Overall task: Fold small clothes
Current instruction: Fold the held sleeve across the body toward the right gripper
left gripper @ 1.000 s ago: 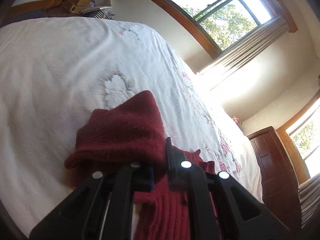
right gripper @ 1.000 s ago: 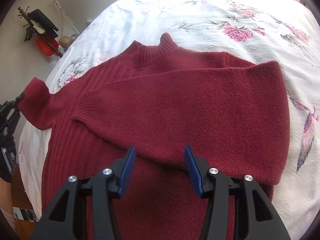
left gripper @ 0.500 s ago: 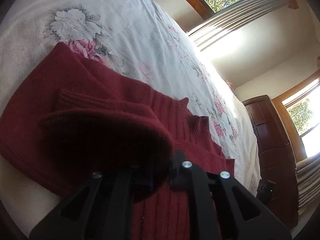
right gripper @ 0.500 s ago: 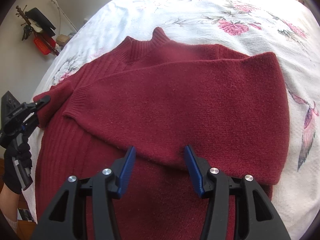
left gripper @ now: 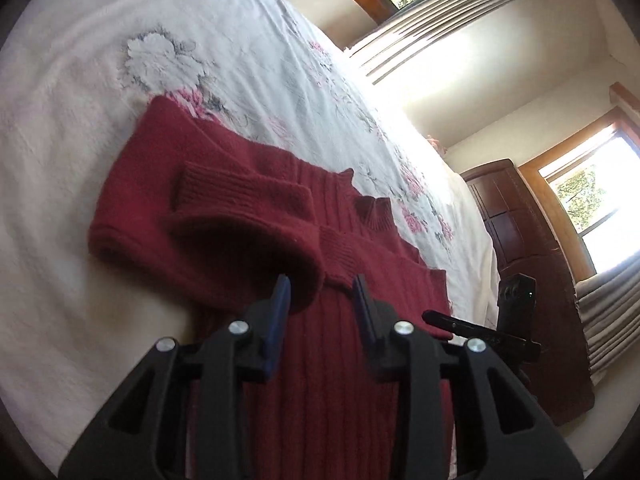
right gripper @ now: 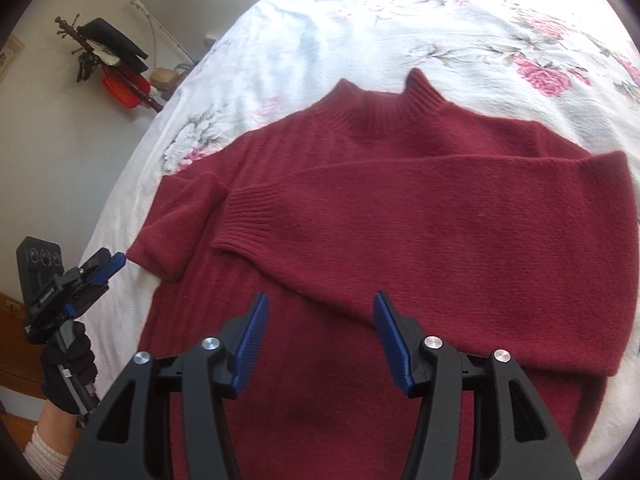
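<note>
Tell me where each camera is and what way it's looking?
Left wrist: rides the open left hand-held gripper, low by the bed's side, looking across the red sweater toward the windows; the right hand-held gripper pokes in.
Right wrist: rides the open right hand-held gripper, above the hem, looking down toward the collar; a gloved hand shows.
Shared: sweater, bed, each other's gripper.

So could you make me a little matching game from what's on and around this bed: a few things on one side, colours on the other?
Things:
1. sweater
2. bedspread
3. wardrobe
4. gripper pads

Colours:
A. blue
B. dark brown wood
C. dark red
D. white with pink flowers

Pairs: 1-C, 2-D, 3-B, 4-A
</note>
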Demonstrator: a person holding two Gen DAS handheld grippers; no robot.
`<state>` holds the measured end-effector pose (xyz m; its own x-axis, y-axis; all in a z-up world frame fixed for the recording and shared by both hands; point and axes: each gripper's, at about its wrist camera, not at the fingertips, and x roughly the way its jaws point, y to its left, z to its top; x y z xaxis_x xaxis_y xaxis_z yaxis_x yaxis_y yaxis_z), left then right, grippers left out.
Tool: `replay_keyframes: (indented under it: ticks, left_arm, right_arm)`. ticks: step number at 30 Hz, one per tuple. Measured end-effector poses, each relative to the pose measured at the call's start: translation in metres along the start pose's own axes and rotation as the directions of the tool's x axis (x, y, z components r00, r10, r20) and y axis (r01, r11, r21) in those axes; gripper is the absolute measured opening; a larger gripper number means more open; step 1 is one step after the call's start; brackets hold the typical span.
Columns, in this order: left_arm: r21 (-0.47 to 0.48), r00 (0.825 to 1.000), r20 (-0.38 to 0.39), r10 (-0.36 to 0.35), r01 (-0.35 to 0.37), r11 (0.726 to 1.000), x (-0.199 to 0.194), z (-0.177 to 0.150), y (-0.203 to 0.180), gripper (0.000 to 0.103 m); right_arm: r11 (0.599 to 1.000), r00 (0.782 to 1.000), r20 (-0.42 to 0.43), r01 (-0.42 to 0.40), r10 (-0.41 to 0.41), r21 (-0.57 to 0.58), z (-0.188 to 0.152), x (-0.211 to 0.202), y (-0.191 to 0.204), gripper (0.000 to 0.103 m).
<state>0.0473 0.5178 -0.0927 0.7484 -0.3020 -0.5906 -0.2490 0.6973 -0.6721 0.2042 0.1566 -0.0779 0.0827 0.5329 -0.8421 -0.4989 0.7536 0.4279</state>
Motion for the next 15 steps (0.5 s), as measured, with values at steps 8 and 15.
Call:
replay_keyframes:
  ticks: [8, 15]
  left_arm:
    - [-0.049, 0.972, -0.090, 0.215, -0.220, 0.974, 0.045, 0.027, 0.057, 0.032]
    - [-0.035, 0.980, -0.037, 0.195, -0.196, 0.980, 0.024, 0.028, 0.059, 0.033]
  right_arm:
    - [0.989, 0.986, -0.071, -0.148, 0.148, 0.011, 0.033, 0.050, 0.078, 0.055]
    - [0.979, 0.967, -0.153, -0.199, 0.203, 0.042, 0.048, 0.107, 0.118, 0.058]
